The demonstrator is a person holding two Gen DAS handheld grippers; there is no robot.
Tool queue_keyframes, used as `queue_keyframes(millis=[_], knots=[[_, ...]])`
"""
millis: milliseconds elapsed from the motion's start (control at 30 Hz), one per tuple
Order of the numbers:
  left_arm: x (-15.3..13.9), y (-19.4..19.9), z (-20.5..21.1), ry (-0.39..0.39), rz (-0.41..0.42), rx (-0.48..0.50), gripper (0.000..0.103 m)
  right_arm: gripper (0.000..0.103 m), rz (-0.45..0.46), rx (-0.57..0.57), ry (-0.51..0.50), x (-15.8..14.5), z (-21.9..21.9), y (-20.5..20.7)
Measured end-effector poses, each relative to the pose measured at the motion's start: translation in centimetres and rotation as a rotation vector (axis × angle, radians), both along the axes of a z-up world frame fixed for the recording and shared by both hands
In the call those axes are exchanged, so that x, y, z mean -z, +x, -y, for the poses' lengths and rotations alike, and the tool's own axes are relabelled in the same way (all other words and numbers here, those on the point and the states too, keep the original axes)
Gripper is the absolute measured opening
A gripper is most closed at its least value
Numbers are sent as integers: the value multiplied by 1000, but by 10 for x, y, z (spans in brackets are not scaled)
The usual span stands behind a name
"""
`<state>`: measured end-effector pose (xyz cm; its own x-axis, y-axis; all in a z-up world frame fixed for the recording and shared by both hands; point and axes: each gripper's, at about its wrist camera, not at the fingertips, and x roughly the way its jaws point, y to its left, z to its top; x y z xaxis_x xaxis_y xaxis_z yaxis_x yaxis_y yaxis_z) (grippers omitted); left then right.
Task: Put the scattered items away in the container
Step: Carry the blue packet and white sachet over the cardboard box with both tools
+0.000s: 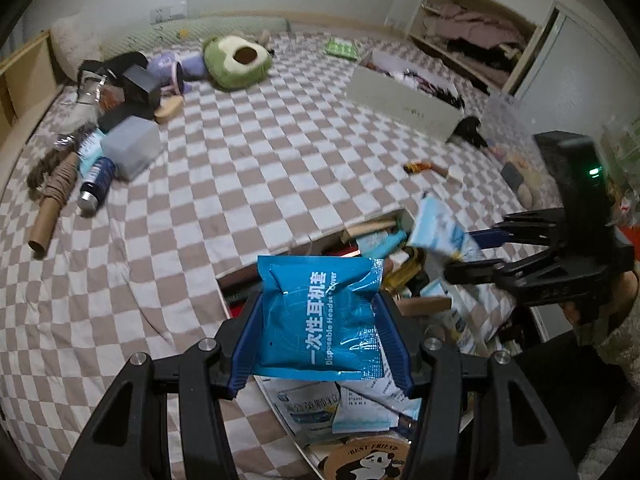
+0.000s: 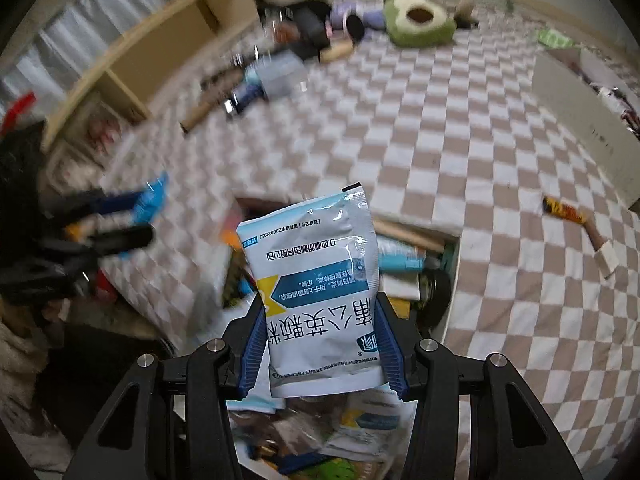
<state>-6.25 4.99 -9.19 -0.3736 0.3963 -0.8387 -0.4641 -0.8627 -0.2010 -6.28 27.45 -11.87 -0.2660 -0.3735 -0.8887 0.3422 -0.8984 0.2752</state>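
My left gripper (image 1: 320,340) is shut on a blue foil packet (image 1: 320,320) and holds it over the open white box (image 1: 304,242) full of packets on the checkered bed. My right gripper (image 2: 320,344) is shut on a white and blue medicine sachet (image 2: 316,280), also above the box (image 2: 452,264). In the left wrist view the right gripper (image 1: 456,252) comes in from the right with its sachet (image 1: 440,232). In the right wrist view the left gripper (image 2: 148,220) shows blurred at left with the blue packet (image 2: 152,200).
Scattered items lie at the bed's far left: a cardboard tube (image 1: 50,212), a dark bottle (image 1: 96,184), a grey box (image 1: 132,148), a green avocado plush (image 1: 236,60). A larger white box (image 1: 404,92) stands at far right. A small orange item (image 1: 418,167) lies near it.
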Motion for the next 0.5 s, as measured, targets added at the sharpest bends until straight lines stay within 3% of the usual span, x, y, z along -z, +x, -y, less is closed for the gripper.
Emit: queue_keyframes(millis=[133, 300, 500], knots=[[8, 4, -12, -23, 18, 46, 55, 51, 23, -62, 96, 26, 8, -4], [18, 2, -22, -45, 42, 85, 55, 51, 58, -100, 105, 44, 3, -14], [24, -7, -24, -44, 62, 92, 55, 51, 32, -166, 162, 54, 5, -20]])
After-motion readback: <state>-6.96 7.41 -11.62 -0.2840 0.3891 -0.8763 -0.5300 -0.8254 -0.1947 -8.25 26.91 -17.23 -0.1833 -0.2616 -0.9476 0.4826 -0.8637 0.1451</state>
